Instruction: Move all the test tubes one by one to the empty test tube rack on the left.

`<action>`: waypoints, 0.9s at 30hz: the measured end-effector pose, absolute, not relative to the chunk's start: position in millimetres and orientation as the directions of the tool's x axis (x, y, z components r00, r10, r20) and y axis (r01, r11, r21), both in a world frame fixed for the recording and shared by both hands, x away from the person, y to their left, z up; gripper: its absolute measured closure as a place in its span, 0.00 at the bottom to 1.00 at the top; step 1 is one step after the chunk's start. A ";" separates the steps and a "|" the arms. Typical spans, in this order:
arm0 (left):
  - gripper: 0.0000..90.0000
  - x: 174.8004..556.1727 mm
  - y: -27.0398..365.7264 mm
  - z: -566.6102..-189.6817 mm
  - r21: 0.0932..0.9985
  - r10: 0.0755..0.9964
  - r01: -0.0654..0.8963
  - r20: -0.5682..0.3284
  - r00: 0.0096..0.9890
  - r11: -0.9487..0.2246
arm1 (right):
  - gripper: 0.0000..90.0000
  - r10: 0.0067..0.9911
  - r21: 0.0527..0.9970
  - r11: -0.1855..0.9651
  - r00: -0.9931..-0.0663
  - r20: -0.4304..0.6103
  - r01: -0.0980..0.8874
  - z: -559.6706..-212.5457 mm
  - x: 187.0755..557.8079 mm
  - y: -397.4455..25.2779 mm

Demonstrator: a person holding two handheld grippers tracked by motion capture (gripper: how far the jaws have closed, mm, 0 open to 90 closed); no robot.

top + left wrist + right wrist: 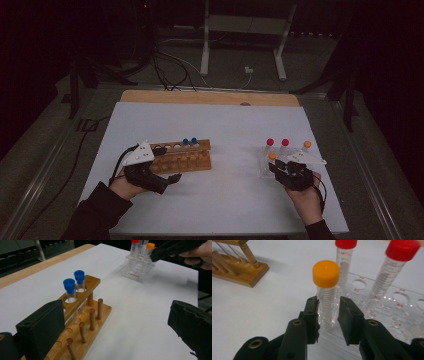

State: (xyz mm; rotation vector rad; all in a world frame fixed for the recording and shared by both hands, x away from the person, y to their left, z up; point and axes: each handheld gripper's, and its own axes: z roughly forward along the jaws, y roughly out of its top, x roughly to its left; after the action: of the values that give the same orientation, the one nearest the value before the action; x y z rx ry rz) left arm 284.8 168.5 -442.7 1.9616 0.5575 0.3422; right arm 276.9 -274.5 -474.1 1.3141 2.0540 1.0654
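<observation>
Two blue-capped tubes (75,287) already stand in the wooden rack (82,322); right gripper (329,312) brackets orange-capped tube (326,290) in clear rack (387,315) (jaws narrow, not clamped); left gripper (120,325) wide, beside wooden rack.

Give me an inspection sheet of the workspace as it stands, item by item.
Surface: white sheet over a wooden table.
Job's things: clear rack holding two red-capped tubes and orange-capped tubes; wooden rack holding two blue-capped tubes.
Clutter: nothing seen.
Grippers: right gripper has its fingers on either side of an orange-capped tube in the clear rack, left pad touching or nearly so, a narrow gap at the right one. Left gripper is open beside the wooden rack, holding nothing.
Cables: one trails from each gripper; more lie on the floor behind the table.
Surroundings: dark room, white stand legs beyond the table.
</observation>
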 end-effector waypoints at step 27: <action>0.02 285.1 170.7 -439.1 0.901 0.522 0.239 -0.018 0.853 -0.361 | 0.84 0.904 0.881 0.259 -0.421 -0.077 0.396 -436.2 257.4 -268.4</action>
State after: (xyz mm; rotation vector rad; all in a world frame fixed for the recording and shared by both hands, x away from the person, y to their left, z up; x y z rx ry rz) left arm 285.1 170.7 -439.1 1.9547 0.5620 0.3296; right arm 257.4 -268.4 -436.2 1.1747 1.9404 1.1039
